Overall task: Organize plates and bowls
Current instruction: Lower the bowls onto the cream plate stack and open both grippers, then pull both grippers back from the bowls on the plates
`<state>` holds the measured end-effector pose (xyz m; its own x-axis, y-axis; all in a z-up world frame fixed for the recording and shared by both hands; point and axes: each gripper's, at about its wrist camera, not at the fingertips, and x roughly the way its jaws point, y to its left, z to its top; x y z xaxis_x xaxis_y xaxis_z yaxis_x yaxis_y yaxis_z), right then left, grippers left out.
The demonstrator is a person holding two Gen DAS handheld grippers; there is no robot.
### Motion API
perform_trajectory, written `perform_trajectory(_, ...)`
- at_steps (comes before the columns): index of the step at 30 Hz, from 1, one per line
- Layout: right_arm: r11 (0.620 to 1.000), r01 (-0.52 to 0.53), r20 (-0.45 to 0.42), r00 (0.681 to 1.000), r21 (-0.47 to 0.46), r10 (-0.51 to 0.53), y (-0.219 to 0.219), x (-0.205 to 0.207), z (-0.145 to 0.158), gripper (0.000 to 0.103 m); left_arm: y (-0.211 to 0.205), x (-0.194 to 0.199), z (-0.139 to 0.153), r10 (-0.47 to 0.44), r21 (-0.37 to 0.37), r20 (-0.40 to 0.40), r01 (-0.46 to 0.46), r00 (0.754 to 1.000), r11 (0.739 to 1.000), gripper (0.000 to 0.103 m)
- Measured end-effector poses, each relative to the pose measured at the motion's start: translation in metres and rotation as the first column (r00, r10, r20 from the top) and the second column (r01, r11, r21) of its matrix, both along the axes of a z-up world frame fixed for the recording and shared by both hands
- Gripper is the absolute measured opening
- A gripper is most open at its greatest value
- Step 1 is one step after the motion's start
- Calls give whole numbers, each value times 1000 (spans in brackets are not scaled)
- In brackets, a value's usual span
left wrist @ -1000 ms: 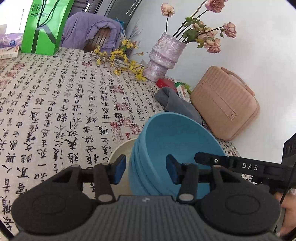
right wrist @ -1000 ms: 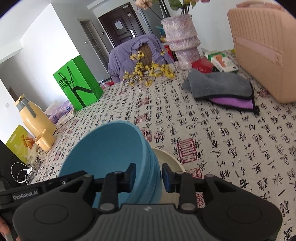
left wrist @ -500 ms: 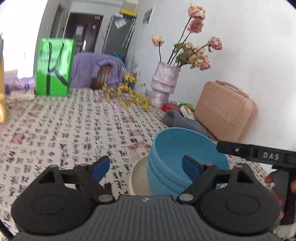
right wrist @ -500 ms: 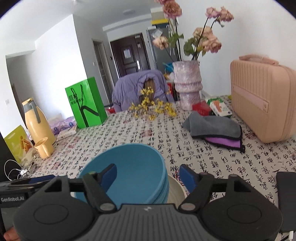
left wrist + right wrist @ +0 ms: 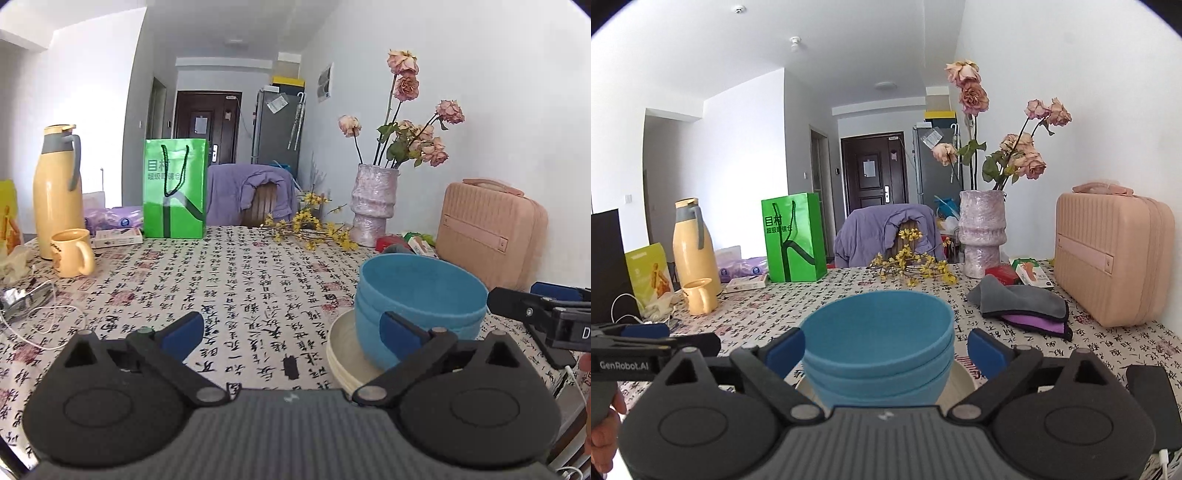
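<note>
Sitting on a stack of cream round plates point(image 5: 341, 354), the nested blue plastic bowls point(image 5: 878, 354) stand upright near the front of the surface covered by a calligraphy-print cloth point(image 5: 236, 291). Seen from the right wrist, three bowl rims show one above another. The left hand-held gripper point(image 5: 291, 330) has its blue-padded fingers spread wide and grips nothing; the bowls lie just to its right, with the right pad in front of the bowl wall, and I cannot tell whether it touches. The right hand-held gripper point(image 5: 886, 349) is also spread wide, its pads on either side of the bowl stack with a gap at each side. Farther back stand a green paper bag point(image 5: 174, 188), a yellow thermos jug point(image 5: 57, 192) with a yellow mug point(image 5: 72, 253) beside it, a pink textured vase of dried roses point(image 5: 982, 232) and a pink hard case point(image 5: 1112, 258). Folded grey and purple cloths point(image 5: 1023, 304) lie between the bowls and the case.
</note>
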<state>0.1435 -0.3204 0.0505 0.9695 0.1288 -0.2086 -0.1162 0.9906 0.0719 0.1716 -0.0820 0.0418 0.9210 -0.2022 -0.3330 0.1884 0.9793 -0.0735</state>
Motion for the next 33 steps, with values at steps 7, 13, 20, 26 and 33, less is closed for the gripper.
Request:
perform_trajectory(7,999,-30,37,999,-36,31,20,-26,-13,95,10,-29,-8,35,-3,25,-35,999,999,103)
perform_trajectory(13,997,-67,46,997,-44,69,36,-54,-29,95,21,-55,-20,57,-22,26,-57,998,998,103)
perform_trajectory(20,995,-99,55,994,-15,99,50,-87,-48,103,31,-86,-39,85,12,46,-85,995,996,103)
perform_trajectory(26,995,-103,116,988,-2,103,61,-106,-65,103,36,-114,-54,118,50,78,-122,990,991,103)
perform_trajectory(33,992,-127,97,987,3,126,67,-116,-82,103,39,-126,-68,96,73,57,-100,994,992,103)
